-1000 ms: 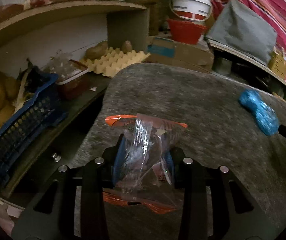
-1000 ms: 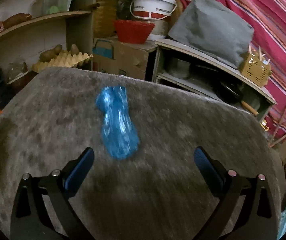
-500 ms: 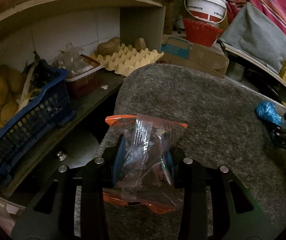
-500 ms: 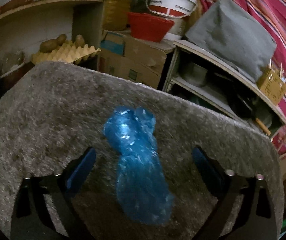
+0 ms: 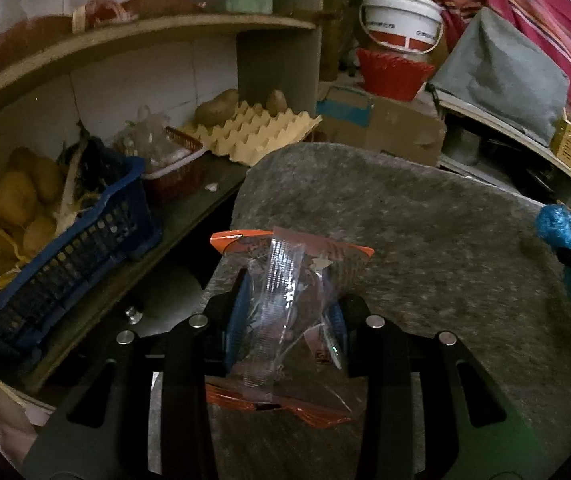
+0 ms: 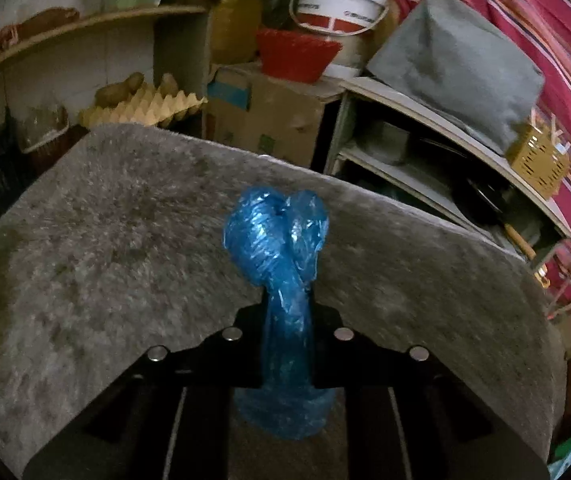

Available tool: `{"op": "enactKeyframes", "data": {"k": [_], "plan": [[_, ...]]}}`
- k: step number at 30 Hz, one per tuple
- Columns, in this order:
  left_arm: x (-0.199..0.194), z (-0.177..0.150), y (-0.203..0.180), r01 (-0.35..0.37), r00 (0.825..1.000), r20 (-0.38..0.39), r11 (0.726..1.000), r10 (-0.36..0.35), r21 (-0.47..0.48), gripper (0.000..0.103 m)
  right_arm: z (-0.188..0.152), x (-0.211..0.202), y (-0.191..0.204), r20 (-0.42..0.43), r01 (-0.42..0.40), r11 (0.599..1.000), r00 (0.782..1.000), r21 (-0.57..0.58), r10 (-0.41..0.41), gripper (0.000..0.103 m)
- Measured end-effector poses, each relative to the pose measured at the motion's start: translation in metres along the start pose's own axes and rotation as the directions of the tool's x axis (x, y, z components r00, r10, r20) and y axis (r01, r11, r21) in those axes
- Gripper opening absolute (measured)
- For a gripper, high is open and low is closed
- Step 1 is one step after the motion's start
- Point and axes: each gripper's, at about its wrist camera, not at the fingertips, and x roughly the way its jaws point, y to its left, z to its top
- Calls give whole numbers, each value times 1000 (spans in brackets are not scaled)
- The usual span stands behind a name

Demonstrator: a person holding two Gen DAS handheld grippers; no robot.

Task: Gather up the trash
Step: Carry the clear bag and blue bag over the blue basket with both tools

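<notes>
Wrappers [image 5: 285, 312], clear plastic with orange edges, are clamped between the pads of the left gripper [image 5: 285, 316], nearest the lens of the left wrist view, above the near left edge of the grey felt surface [image 5: 425, 240]. At three o'clock in that view, the blue plastic bag [image 5: 557, 228] is seen at the far right of the surface, pinched by the dark tip of the other gripper.

In the right wrist view, the right gripper [image 6: 287, 328] has just been closing, and the blue plastic bag [image 6: 281, 248] is squeezed at its waist between the narrowed jaws. One bunched end of the bag stands up past the fingertips toward twelve o'clock, while the other end bulges below, toward six o'clock. The grey felt surface [image 6: 105, 248] is spread beneath it.

Farther off, at nine o'clock in the left wrist view, a blue crate [image 5: 85, 248] of potatoes is set on a low shelf. Beyond it, toward eleven o'clock, an egg tray [image 5: 261, 136] is seen carrying two potatoes. At one o'clock, a red basket [image 5: 393, 76] is seen with a white bucket [image 5: 401, 24] behind it.
</notes>
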Motion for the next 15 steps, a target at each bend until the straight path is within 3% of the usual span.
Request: {"op": "enactKeyframes", "data": {"k": [9, 15], "plan": [[-34, -14, -38, 29, 999, 21, 996, -31, 88, 35, -54, -61, -48, 15, 14, 997, 1000, 74, -15, 13], [-52, -30, -81, 111, 993, 22, 982, -116, 150, 35, -108, -100, -86, 7, 46, 990, 999, 131, -48, 13]]}}
